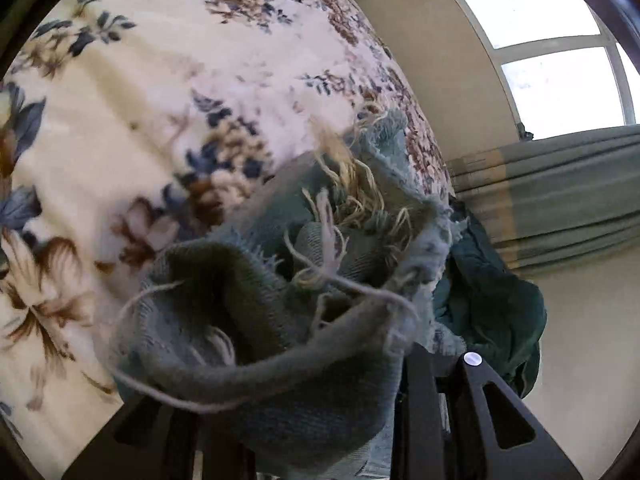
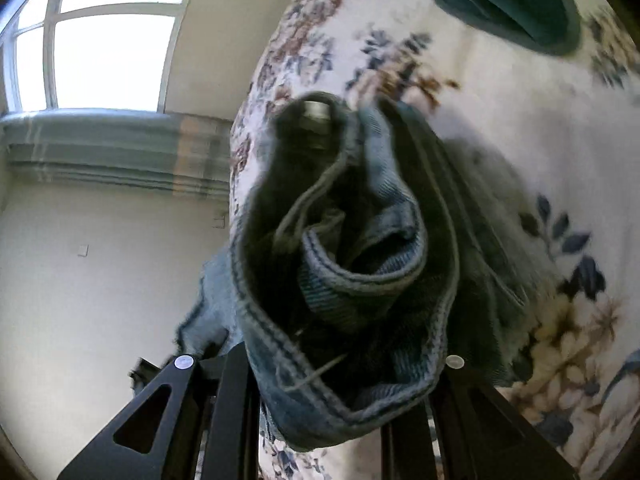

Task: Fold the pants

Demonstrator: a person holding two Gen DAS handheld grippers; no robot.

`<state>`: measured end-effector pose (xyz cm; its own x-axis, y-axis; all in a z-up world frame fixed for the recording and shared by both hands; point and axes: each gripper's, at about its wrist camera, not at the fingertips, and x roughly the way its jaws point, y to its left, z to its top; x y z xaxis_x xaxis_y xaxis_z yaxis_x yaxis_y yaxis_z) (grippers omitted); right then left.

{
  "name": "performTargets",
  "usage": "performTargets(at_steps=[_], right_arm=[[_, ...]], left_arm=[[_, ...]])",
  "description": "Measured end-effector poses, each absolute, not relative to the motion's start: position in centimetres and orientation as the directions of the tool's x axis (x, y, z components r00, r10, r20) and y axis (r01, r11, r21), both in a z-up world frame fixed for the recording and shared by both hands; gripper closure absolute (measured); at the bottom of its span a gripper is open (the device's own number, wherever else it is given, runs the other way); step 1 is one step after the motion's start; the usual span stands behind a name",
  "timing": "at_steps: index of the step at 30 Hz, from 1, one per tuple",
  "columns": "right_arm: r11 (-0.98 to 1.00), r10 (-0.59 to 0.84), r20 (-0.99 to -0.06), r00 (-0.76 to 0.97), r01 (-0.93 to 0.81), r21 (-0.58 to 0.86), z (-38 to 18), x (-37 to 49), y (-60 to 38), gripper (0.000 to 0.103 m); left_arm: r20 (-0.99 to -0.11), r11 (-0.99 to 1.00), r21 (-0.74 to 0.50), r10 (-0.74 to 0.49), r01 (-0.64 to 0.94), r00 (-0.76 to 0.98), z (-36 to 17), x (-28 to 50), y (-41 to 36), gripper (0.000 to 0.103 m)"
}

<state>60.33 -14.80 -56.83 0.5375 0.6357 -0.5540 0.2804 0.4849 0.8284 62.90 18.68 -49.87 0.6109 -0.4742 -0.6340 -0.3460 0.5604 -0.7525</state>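
Pants (image 1: pixel 280 320) of faded blue denim fill the lower middle of the left wrist view, bunched into a loose roll with a frayed, thread-trailing hem edge on top; the cloth sits between the black fingers of the left hand-held gripper (image 1: pixel 296 412), which is closed in on the bunched fabric, the left finger mostly hidden under the denim and the right finger (image 1: pixel 492 412) showing beside it; behind the denim lies a floral bedspread (image 1: pixel 140 120) in cream with blue and brown flowers; a dark green cloth (image 1: pixel 496 300) lies crumpled just beside the denim on the right; further right are a window (image 1: pixel 560 40) and a grey-green curtain (image 1: pixel 560 192) against a pale wall.

In the right wrist view the pants (image 2: pixel 352 280) show a stitched, doubled edge, curled into a hollow roll and lifted off the floral bedspread (image 2: pixel 520 120); the right hand-held gripper (image 2: pixel 320 392) is clamped on this roll, one black finger (image 2: pixel 168 412) to each side with cloth pressed between them; the dark green cloth (image 2: pixel 512 0) lies at the top edge, well apart from the denim; the window (image 2: pixel 112 60) and curtain (image 2: pixel 100 152) sit at left.
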Motion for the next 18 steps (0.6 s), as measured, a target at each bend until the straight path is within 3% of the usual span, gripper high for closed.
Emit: performTargets(at_steps=[4,9,10,12,13,16,18], right_arm=[[0.514,0.638,-0.586,0.5,0.29,0.807,-56.4,60.1,-14.6,0.076],[0.604,0.608,-0.666,0.432,0.292,0.741,-55.4,59.3,-15.1,0.052],[0.615,0.602,-0.675,0.428,0.291,0.733,-55.0,58.9,-15.2,0.052],[0.651,0.565,-0.71,0.421,0.301,0.697,-54.2,58.2,-15.5,0.044],[0.67,0.544,-0.726,0.42,0.302,0.678,-53.5,57.7,-15.7,0.043],[0.754,0.447,-0.791,0.418,0.3,0.584,-51.4,56.6,-15.8,0.036],[0.86,0.304,-0.857,0.416,0.267,0.435,-49.0,55.8,-15.0,0.022]], left_arm=[[-0.647,0.578,-0.746,-0.509,-0.331,0.568,-49.3,62.7,18.9,0.073],[-0.695,0.632,-0.705,-0.525,-0.323,0.492,-46.9,61.6,18.8,0.065],[-0.711,0.654,-0.685,-0.507,-0.32,0.487,-46.6,61.4,18.8,0.058],[-0.736,0.699,-0.648,-0.471,-0.303,0.486,-45.3,60.8,18.6,0.03],[-0.755,0.727,-0.617,-0.44,-0.301,0.485,-44.7,60.6,18.5,0.004],[-0.812,0.815,-0.505,-0.339,-0.283,0.475,-42.7,59.7,18.0,0.0],[-0.836,0.856,-0.444,-0.29,-0.265,0.465,-41.7,59.2,17.6,0.0]])
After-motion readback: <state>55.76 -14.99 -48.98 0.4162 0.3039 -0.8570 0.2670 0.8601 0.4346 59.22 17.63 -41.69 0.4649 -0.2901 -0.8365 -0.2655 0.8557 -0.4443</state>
